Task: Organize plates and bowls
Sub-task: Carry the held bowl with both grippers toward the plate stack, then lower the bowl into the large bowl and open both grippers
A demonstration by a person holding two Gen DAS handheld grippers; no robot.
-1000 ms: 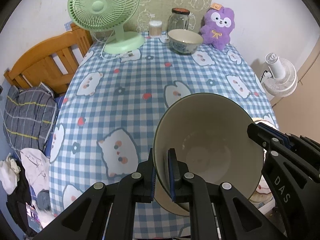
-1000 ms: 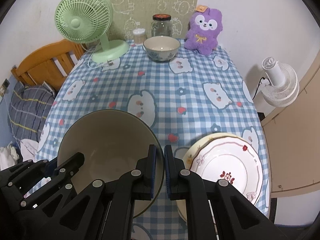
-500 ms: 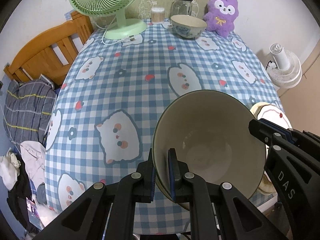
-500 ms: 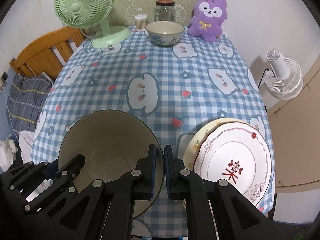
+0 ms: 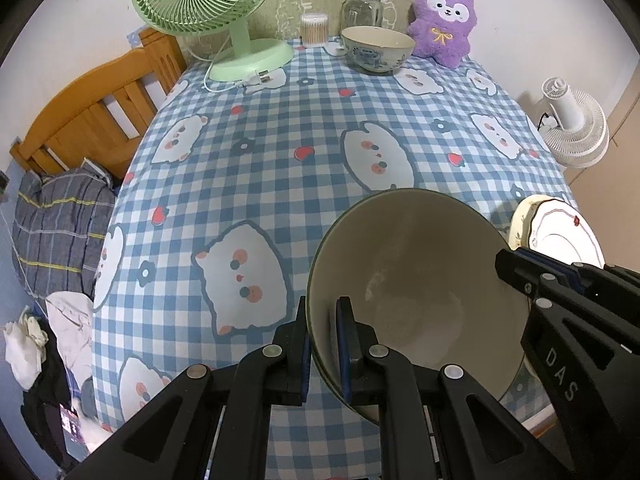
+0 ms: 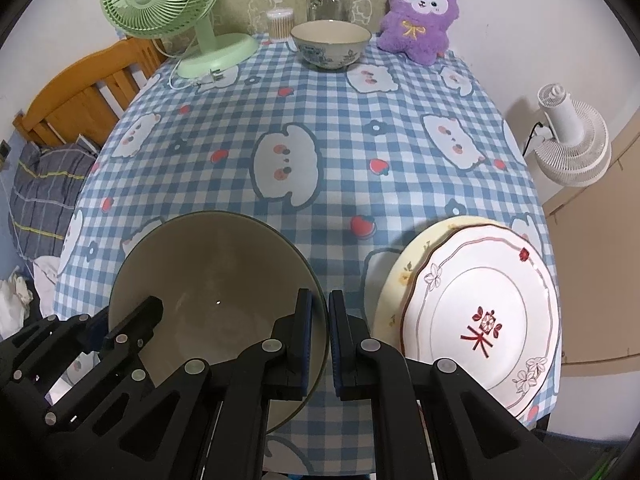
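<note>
Two claws, the left claw (image 5: 322,344) and right claw (image 6: 320,340), each clamp opposite rims of a large bowl (image 5: 416,280) above the checked surface (image 5: 280,152), beside stacked plates (image 6: 476,312); uneven lowering could tip it or knock them.

You cannot see the large bowl's (image 5: 416,280) underside or whether it touches the tablecloth (image 5: 260,152), the cream plate (image 6: 404,268) lies mostly hidden under the white plate (image 6: 480,316), and the near table edge is blocked.
</note>
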